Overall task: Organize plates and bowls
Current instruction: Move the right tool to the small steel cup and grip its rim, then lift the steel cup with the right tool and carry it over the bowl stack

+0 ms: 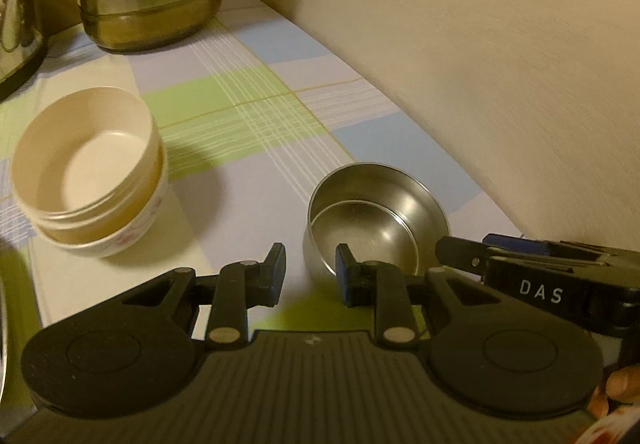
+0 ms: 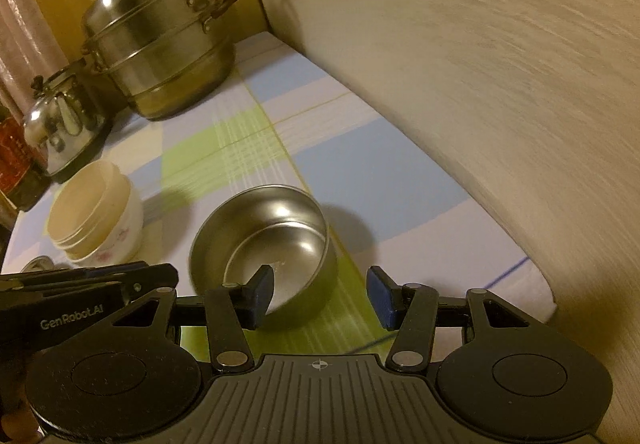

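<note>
Bowls are what this turns on, and the nearer one, a small round stainless-steel bowl (image 2: 264,244), sits upright and mouth-up right at the right gripper (image 2: 320,294). That gripper's jaws stand wide and hold nothing; the left blue pad (image 2: 262,290) hangs over the bowl's near rim, inside the mouth, while the right pad is out over the cloth to the bowl's right. So the bowl lies just ahead and slightly left of this gripper's centre. Being round, it has no long axis to line up with (only the rim matters).

The left gripper (image 1: 311,274) is also open and empty, narrower, with the steel bowl just beyond its right finger. Further out to the left, well apart, stand the nested cream plastic bowls (image 1: 90,168), also mouth-up, on the checked blue-and-green tablecloth (image 1: 248,104). The right hand looks better placed for the steel bowl.
</note>
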Action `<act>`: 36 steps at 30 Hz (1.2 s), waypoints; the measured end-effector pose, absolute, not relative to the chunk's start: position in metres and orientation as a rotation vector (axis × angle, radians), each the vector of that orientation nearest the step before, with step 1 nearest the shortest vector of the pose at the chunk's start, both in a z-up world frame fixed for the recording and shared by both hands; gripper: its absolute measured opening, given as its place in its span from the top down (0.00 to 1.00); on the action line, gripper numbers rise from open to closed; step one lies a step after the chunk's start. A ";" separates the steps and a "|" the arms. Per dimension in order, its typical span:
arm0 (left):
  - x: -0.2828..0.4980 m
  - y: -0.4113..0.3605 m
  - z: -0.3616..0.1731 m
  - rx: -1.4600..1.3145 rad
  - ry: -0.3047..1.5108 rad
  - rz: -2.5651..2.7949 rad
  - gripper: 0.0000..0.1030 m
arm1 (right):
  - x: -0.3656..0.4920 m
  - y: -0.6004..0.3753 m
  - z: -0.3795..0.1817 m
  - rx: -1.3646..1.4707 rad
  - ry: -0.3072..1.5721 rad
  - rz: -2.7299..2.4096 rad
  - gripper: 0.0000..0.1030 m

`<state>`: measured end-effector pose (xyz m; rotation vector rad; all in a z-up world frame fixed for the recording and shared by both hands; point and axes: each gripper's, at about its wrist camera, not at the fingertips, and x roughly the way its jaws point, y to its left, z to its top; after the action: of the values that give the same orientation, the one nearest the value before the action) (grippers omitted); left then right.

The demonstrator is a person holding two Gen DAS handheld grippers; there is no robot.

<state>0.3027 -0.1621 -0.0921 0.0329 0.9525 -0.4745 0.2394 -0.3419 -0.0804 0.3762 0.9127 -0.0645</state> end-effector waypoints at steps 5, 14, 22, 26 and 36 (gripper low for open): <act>0.315 -0.169 -0.102 0.043 0.977 -0.482 0.77 | 0.251 -0.342 -0.089 0.375 0.916 -0.067 0.55; 0.330 -0.173 -0.116 0.064 1.001 -0.483 0.78 | 0.265 -0.340 -0.100 0.367 0.935 -0.075 0.68; 0.330 -0.173 -0.120 0.065 0.992 -0.526 0.87 | 0.269 -0.338 -0.104 0.375 0.942 -0.079 0.84; 0.329 -0.175 -0.120 0.069 0.986 -0.528 0.90 | 0.269 -0.337 -0.104 0.365 0.942 -0.085 0.86; 0.321 -0.168 -0.113 0.058 0.969 -0.530 0.90 | 0.263 -0.334 -0.097 0.352 0.926 -0.083 0.91</act>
<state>0.3205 -0.1684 -0.1132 0.0575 0.9690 -0.5303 0.2630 -0.3336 -0.0973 0.3515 0.9262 -0.0832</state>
